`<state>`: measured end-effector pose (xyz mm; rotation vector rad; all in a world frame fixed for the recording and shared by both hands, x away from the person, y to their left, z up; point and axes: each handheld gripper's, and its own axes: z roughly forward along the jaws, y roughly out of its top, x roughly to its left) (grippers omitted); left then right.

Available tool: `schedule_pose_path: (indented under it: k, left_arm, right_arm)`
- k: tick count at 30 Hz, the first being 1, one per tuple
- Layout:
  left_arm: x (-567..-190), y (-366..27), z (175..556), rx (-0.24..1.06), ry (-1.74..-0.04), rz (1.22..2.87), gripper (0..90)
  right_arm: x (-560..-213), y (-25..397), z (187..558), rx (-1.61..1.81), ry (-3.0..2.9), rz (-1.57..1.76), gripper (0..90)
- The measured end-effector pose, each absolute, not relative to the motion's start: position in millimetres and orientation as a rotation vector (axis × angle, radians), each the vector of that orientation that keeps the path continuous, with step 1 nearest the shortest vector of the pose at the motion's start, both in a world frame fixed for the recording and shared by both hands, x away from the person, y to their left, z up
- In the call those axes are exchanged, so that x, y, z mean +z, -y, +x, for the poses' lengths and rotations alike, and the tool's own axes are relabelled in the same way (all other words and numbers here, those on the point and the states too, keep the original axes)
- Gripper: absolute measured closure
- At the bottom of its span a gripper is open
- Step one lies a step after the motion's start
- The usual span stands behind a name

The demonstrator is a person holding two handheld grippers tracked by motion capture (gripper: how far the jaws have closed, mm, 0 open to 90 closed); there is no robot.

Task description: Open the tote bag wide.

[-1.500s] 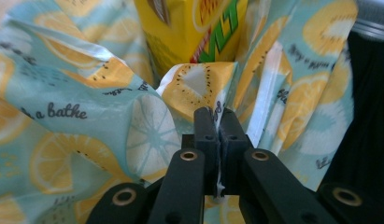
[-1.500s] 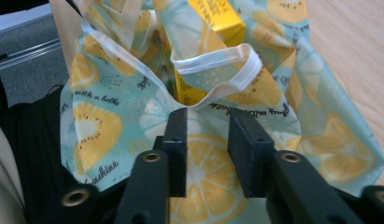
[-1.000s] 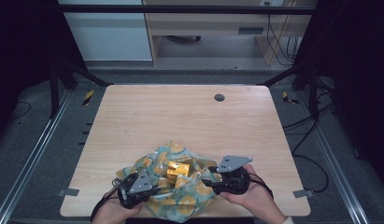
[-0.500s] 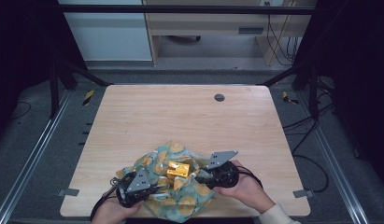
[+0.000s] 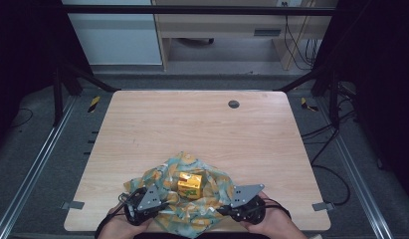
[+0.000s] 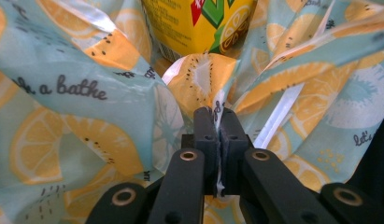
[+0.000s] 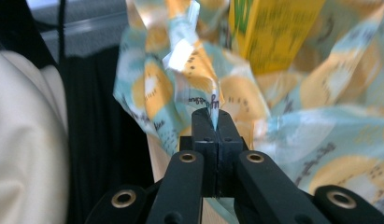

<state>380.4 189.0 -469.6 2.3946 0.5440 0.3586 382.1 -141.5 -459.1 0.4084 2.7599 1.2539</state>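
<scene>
A teal cloth printed with orange slices [image 5: 192, 199] lies crumpled at the table's near edge, with a yellow drink carton [image 5: 189, 184] standing on its middle. My left gripper [image 5: 162, 203] is shut on the cloth [image 6: 110, 102] at its left side, a fold pinched between the jaws; the carton [image 6: 199, 23] stands just beyond. My right gripper [image 5: 223, 209] is shut on the cloth's [image 7: 199, 93] right near part, a peak of fabric rising from the jaws, with the carton [image 7: 273, 32] behind it. My left gripper [image 6: 219, 122] and right gripper [image 7: 213, 123] both show no gap.
The wooden table [image 5: 192, 129] has a small round grommet [image 5: 234, 104] at the far right. Metal rails run along both sides of the table. A pale sleeve [image 7: 26, 140] fills the left of the right gripper view.
The right gripper has moved back toward the near edge and to the right, pulling the cloth with it. The carton now stands more exposed on the flatter cloth. The left gripper has barely moved.
</scene>
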Motion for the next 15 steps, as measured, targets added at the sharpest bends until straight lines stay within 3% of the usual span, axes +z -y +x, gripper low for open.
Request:
schedule_pose_path:
  k: [13, 15]
  left_arm:
    - [-480, -184, 386, 0.349, -0.614, 2.416, 88.8]
    - [-480, -185, 385, 0.355, -0.615, 2.414, 88.6]
  right_arm:
    - [-487, 142, 396, 1.138, -2.801, 0.561, 89.2]
    - [-485, 144, 395, 1.135, -2.796, 0.592, 78.1]
